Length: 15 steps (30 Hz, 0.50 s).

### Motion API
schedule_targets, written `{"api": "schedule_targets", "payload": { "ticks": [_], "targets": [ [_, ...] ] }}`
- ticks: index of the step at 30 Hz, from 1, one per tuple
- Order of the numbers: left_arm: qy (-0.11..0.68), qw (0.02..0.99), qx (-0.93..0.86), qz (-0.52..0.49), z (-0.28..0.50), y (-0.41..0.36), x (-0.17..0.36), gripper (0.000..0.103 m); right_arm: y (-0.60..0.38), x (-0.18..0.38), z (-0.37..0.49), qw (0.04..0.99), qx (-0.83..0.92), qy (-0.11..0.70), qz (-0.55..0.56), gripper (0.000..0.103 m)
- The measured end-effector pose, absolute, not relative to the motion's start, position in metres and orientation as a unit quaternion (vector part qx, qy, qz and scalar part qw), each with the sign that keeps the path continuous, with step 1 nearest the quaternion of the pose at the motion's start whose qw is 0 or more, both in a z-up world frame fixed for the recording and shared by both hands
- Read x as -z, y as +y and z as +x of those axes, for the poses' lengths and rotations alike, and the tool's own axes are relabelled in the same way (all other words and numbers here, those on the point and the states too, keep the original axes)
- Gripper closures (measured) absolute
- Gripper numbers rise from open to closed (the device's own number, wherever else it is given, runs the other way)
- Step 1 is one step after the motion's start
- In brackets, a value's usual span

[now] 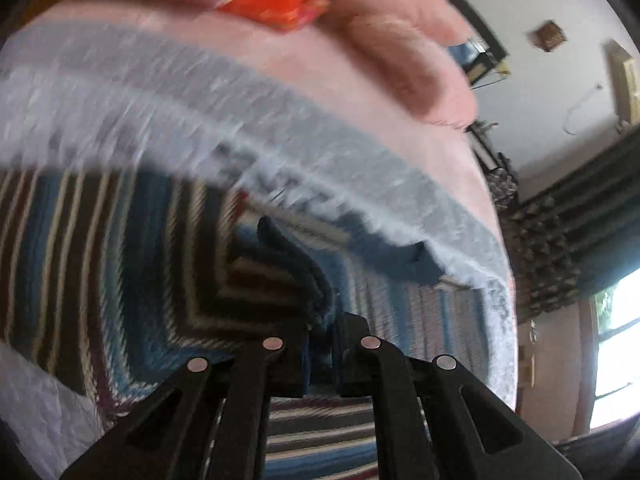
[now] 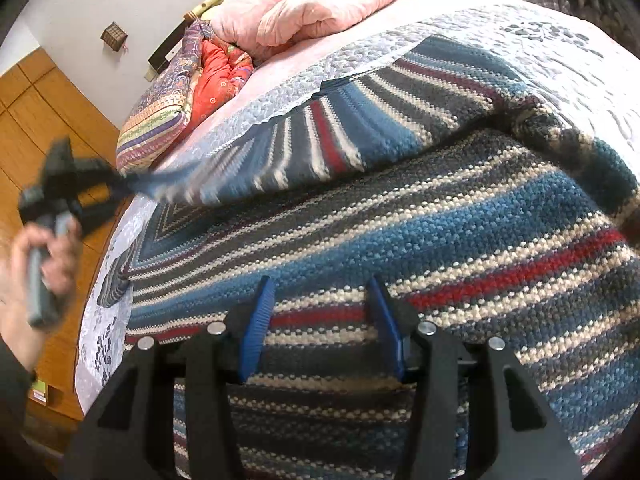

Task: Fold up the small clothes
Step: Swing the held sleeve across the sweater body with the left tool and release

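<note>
A striped knit sweater in blue, grey, cream and red lies spread on the bed. My left gripper is shut on a bunched fold of the striped sweater, near its dark cuff. In the right wrist view the left gripper appears at far left, blurred, held by a hand, pulling a sleeve up and leftward off the bed. My right gripper stands open just above the sweater's body, with blue pads apart and nothing between them.
The bed has a pale quilted cover. A pink duvet, a red cushion and a patterned pillow lie at its head. A wooden floor is to the left. Dark curtains and a window appear in the left wrist view.
</note>
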<state>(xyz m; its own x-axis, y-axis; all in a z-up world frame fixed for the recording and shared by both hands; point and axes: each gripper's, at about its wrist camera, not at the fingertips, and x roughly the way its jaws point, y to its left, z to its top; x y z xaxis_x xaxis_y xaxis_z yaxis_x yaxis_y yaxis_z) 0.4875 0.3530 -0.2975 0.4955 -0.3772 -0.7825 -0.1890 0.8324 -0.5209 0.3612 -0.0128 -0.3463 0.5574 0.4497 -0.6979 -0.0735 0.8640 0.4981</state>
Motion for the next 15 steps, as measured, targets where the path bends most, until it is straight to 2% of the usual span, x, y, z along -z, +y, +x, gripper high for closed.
{"api": "schedule_targets", "payload": {
  "ticks": [5, 7, 8, 10, 13, 15],
  "targets": [
    [0.542, 0.794, 0.020, -0.274, 0.479, 0.354, 0.341, 0.094, -0.012, 0.346, 0.361, 0.858, -0.153, 0.445, 0.208, 0.053],
    [0.546, 0.799, -0.019, -0.250, 0.473, 0.352, 0.334, 0.085, -0.013, 0.345, 0.362, 0.857, -0.153, 0.444, 0.209, 0.053],
    [0.540, 0.806, -0.035, -0.240, 0.469, 0.351, 0.328, 0.084, -0.012, 0.346, 0.362, 0.857, -0.153, 0.444, 0.210, 0.053],
    [0.509, 0.823, -0.045, -0.248, 0.457, 0.350, 0.308, 0.069, -0.012, 0.347, 0.362, 0.856, -0.155, 0.444, 0.214, 0.052],
    [0.471, 0.833, 0.006, -0.290, 0.453, 0.339, 0.290, 0.063, -0.011, 0.346, 0.362, 0.857, -0.158, 0.443, 0.212, 0.051],
    [0.489, 0.822, 0.035, -0.289, 0.466, 0.324, 0.302, 0.059, -0.009, 0.345, 0.362, 0.856, -0.162, 0.443, 0.211, 0.051]
  ]
}}
